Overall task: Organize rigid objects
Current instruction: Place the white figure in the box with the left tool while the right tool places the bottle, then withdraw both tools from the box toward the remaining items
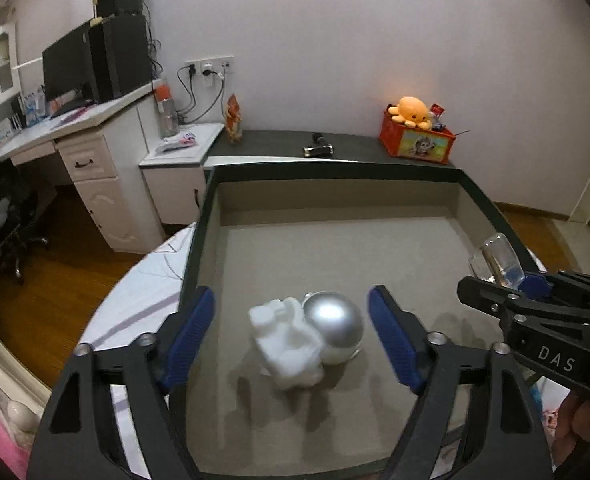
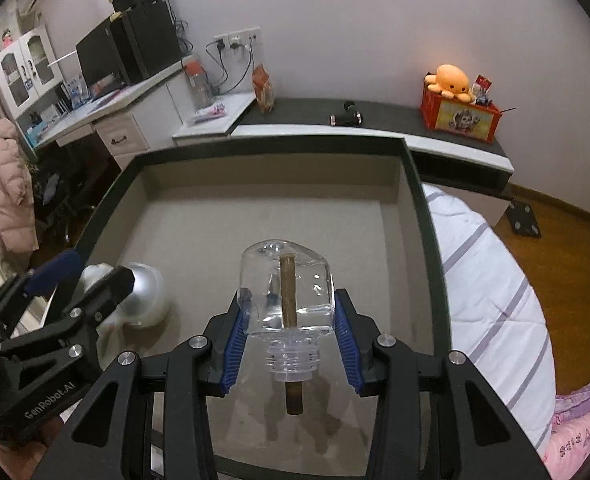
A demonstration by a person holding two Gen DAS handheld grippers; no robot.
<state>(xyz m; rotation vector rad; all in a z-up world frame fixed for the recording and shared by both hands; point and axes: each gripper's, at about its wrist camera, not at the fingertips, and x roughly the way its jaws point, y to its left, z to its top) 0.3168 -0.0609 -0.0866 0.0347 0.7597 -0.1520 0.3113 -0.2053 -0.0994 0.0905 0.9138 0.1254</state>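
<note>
Glass bottle [image 2: 287,288], clear and blocky, sits clamped between the right gripper's [image 2: 291,330] blue pads, neck toward the camera, base pointing away over the grey tray [image 2: 423,208]; a brown stick [image 2: 289,292] runs along its long axis. Left gripper [image 1: 291,340] gapes wide above the white astronaut figurine [image 1: 289,340], gripping nothing.

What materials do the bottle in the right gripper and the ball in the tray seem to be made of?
Bottle: clear glass or hard plastic, glossy; the brown stick inside shows through it. Ball: probably metal or metallised plastic, silver satin finish with one soft highlight.
</note>
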